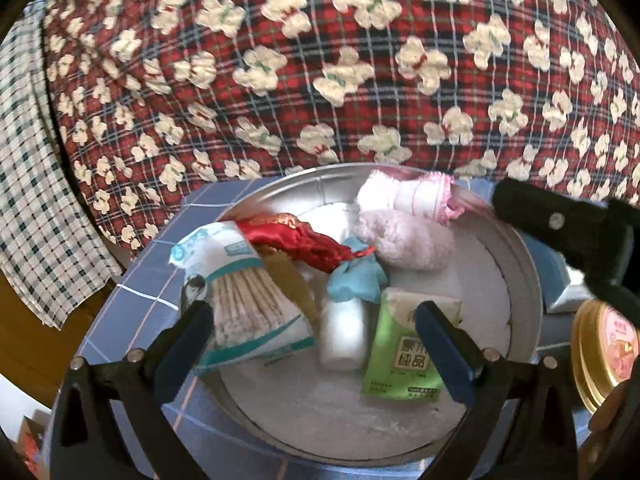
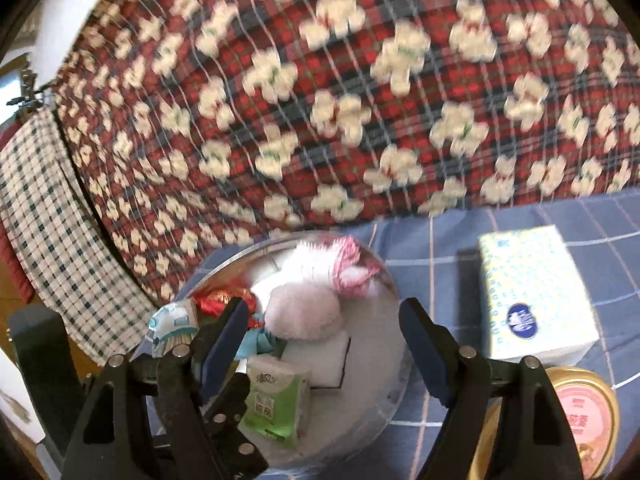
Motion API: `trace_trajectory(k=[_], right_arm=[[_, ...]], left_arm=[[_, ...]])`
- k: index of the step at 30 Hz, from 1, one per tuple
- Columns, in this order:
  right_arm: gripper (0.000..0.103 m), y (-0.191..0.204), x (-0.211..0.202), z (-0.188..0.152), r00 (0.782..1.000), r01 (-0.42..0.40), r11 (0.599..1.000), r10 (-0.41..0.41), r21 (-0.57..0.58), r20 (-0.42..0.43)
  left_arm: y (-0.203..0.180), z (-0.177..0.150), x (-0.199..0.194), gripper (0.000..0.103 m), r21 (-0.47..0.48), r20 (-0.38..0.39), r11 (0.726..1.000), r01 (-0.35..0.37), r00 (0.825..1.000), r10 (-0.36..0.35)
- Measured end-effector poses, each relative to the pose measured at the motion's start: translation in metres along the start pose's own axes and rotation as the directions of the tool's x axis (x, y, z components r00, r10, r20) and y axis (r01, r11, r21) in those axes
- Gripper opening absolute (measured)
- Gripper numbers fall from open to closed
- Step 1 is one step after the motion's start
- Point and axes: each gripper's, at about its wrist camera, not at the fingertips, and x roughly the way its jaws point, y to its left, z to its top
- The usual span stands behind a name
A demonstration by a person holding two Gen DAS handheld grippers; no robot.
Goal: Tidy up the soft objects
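Observation:
A round metal tray sits on a blue checked cloth and holds soft items: a pink fluffy ball, a white and pink frilled cloth, a red satin pouch, a light blue cloth, a bag of cotton swabs, a white roll and a green tissue pack. My left gripper is open above the tray's near side, holding nothing. My right gripper is open over the tray, holding nothing; the pink ball and green pack lie below it.
A red plaid quilt with white flowers rises behind the tray. A checked towel hangs at left. A white tissue box and a gold-rimmed round tin lie right of the tray on the blue cloth.

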Motion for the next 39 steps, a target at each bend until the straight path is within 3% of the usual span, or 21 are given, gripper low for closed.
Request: trace_trajectory(k=[7,13,15,26,31,39], right_arm=[[0.080,0.007,-0.041,-0.021,0.970,0.068,0.992,-0.040,-0.108,0.241],[0.090,0.013,-0.071,-0.036,0.907,0.159,0.975,-0.083,-0.155,0.412],[0.091,0.012,-0.075,-0.039,0.900,0.167,0.974,-0.087,-0.155,0.426],[0.091,-0.002,-0.083,-0.050,0.908,0.184,0.973,-0.112,-0.143,0.404],[0.091,0.000,-0.089,-0.055,0.894,0.209,0.964,-0.120,-0.165,0.431],[0.091,0.007,-0.096,-0.061,0.873,0.248,0.947,-0.126,-0.206,0.472]], left_arm=[[0.005,-0.019,-0.015,0.102,-0.046,0.133,0.999,-0.020,0.991,0.026],[0.007,-0.027,-0.029,0.102,-0.079,0.218,0.997,-0.016,0.975,0.033],[0.008,-0.030,-0.033,0.102,-0.091,0.236,0.996,-0.010,0.971,0.031],[0.008,-0.043,-0.053,0.102,-0.118,0.313,0.993,0.008,0.949,0.029],[0.001,-0.050,-0.069,0.102,-0.093,0.383,0.996,-0.019,0.922,0.053],[-0.008,-0.056,-0.078,0.102,-0.056,0.422,0.998,-0.041,0.905,0.061]])
